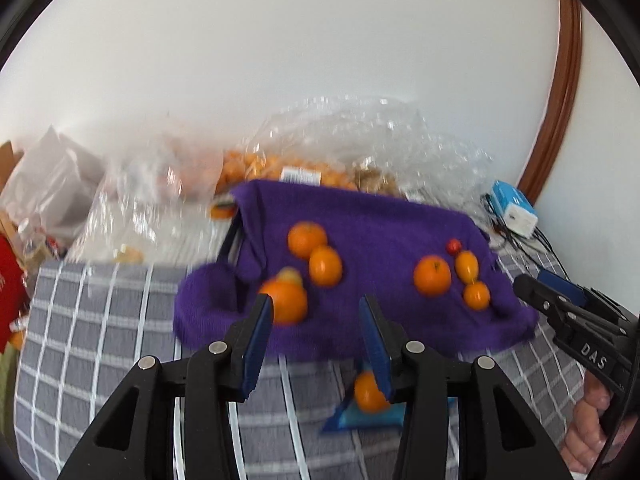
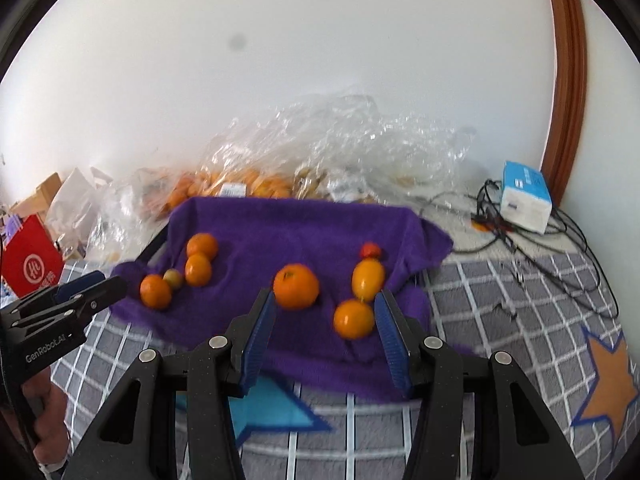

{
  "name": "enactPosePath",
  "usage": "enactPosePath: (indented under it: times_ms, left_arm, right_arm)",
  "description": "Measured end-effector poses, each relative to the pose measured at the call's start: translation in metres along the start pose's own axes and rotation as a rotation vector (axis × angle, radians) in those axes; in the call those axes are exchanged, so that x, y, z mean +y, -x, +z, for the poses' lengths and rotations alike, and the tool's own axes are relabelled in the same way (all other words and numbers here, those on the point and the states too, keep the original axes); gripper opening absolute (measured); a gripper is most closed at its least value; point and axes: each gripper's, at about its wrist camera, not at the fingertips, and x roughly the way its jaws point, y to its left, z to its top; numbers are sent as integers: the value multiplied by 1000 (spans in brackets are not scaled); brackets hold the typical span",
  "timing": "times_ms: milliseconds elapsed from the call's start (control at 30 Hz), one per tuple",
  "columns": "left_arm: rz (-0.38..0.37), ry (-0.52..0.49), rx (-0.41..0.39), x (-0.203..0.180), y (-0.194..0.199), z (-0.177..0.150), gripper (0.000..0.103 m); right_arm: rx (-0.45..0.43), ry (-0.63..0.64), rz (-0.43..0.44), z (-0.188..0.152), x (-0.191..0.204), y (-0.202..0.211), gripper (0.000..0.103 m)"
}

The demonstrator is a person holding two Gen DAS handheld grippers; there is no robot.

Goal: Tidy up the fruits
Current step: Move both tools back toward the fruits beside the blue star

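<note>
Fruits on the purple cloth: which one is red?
The small red fruit at the back of the purple cloth, just behind the yellow-orange oval fruit; all others are orange or yellowish.

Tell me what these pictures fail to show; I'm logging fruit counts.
- Bagged oranges, right wrist view: crinkled plastic hides the count.
- Small greenish fruit, left wrist view: motion-blurred, partly behind an orange.
- Orange on the checked blanket, left wrist view: partly behind a left claw finger.

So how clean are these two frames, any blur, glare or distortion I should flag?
Left wrist view: motion smear on the plastic bags and the near orange; fisheye bends the door frame. Right wrist view: sharper, mild blur on the purple cloth, glare on the plastic, a dark smudge over the wall.
</note>
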Motion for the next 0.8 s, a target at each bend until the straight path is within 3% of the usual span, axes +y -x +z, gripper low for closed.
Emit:
enactPosePath:
  times_ms: [200, 467, 500, 567, 700, 800]
  left_arm:
    - [-68, 16, 63, -9, -2, -35, 42]
    - [-90, 18, 106, -27, -25, -48, 42]
    - [-94, 21, 115, -27, -29, -49, 41]
    - [-109, 33, 137, -27, -36, -49, 27]
    - [-122, 42, 124, -22, -32, -47, 27]
    - [-89, 36, 90, -11, -15, -43, 27]
  right_arm:
    - [19, 27, -29, -34, -6, 16, 52]
    - [41, 14, -60, -67, -31, 31, 52]
    - [44, 9, -60, -69, -34, 31, 52]
    - [55, -4, -57, -72, -38, 29, 52]
    - [77, -14, -44, -73, -34, 21, 51]
    - [76, 11, -30, -70, -20, 18, 51]
